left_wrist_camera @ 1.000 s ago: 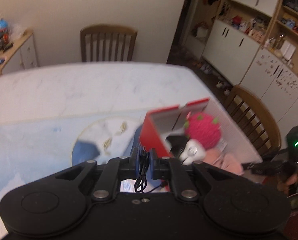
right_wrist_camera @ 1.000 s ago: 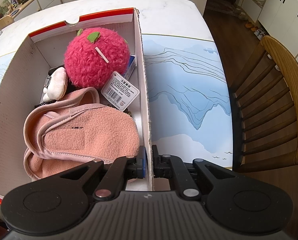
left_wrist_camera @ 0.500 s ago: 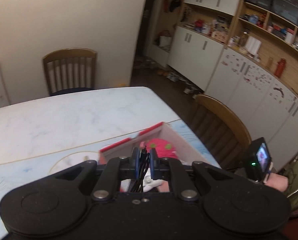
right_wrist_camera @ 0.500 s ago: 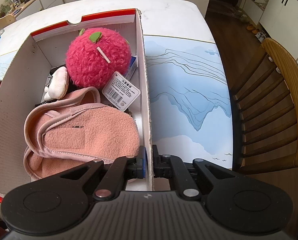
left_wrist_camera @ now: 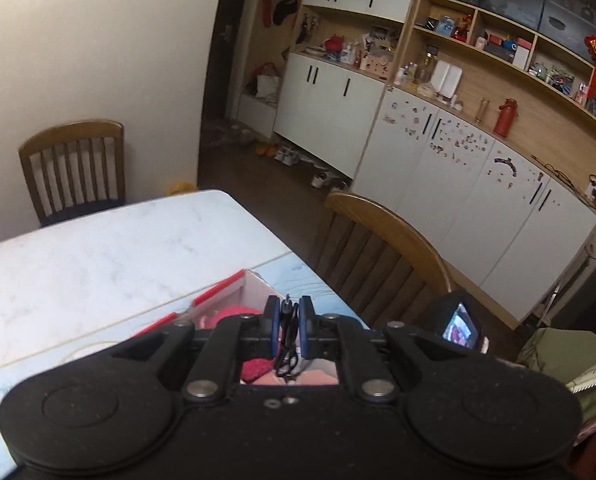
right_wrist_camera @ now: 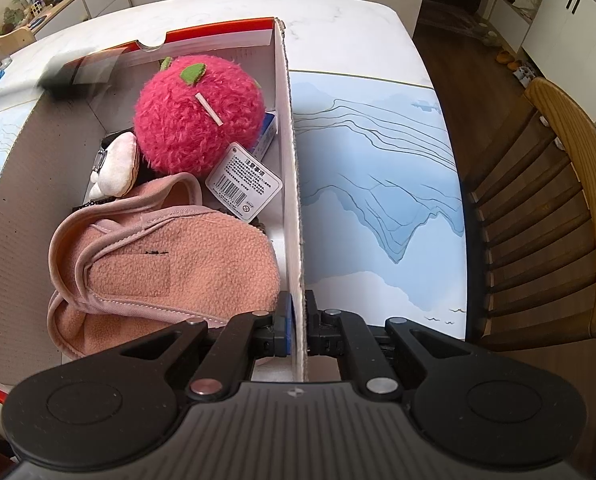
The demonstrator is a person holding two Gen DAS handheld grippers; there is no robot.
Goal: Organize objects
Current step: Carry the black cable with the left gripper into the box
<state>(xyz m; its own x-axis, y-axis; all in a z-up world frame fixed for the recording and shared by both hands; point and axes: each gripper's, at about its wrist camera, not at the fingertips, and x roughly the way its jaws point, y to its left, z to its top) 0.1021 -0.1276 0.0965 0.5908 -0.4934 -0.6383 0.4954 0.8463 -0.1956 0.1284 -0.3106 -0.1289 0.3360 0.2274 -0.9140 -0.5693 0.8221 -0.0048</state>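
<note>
Your right gripper (right_wrist_camera: 296,330) had its jaws clenched on the near end of the right wall of the cardboard box (right_wrist_camera: 291,184), most likely to steady it while you loaded it. Your left gripper (left_wrist_camera: 285,330) had its jaws clamped on a coiled black cable (left_wrist_camera: 286,344), held above the box's open top, presumably ready to be dropped in. Inside the box lay a pink fleece slipper (right_wrist_camera: 169,264) at the near end, a fuzzy red plush fruit (right_wrist_camera: 197,120) with a printed tag beyond it, and a small white plush (right_wrist_camera: 115,164) against the left side. The box sat on the tabletop (right_wrist_camera: 338,20), partly over a blue-patterned mat (right_wrist_camera: 378,184). Free room in the box looked scarce, mainly a dark gap along the left wall. To the right, a wooden chair (right_wrist_camera: 538,216) stood close against the tabletop's edge.
</note>
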